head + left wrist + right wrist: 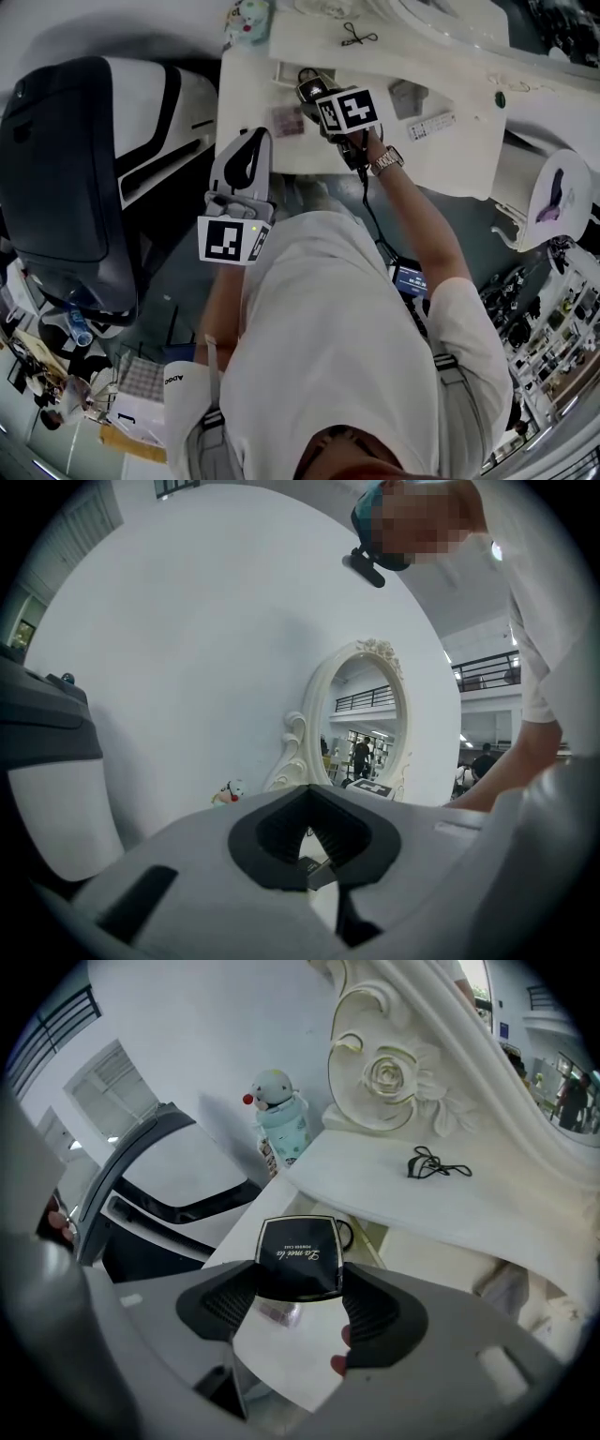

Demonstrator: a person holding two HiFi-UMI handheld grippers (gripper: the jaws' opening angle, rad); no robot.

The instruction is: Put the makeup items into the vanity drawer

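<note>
Seen from above, a person in a white shirt stands at a white vanity bench (450,66) with a pair of tongs in each hand. The right tongs (309,91) point steeply down and are clamped on a black square powder compact (298,1255), its two dark pads pressing the case from either side. The compact hangs in the air above the open drawer (244,103), near where the drawer meets the front of the bench, and touches nothing else. A small pinkish item (286,120) lies flat on the drawer floor just below it; it is too blurred to name. The left tongs (251,141) are held nearly level beside the drawer's near edge, well clear of the compact. Its jaws are pressed together with nothing between them, which the left gripper view shows plainly (314,841). A black hair tie (439,1166) lies loose on the bench top. At the top's left end stands a pale bottle shaped like a snowman with a red nose (281,1119). Behind these rises an ornate cream mirror frame (394,1072) with a carved rose.
</note>
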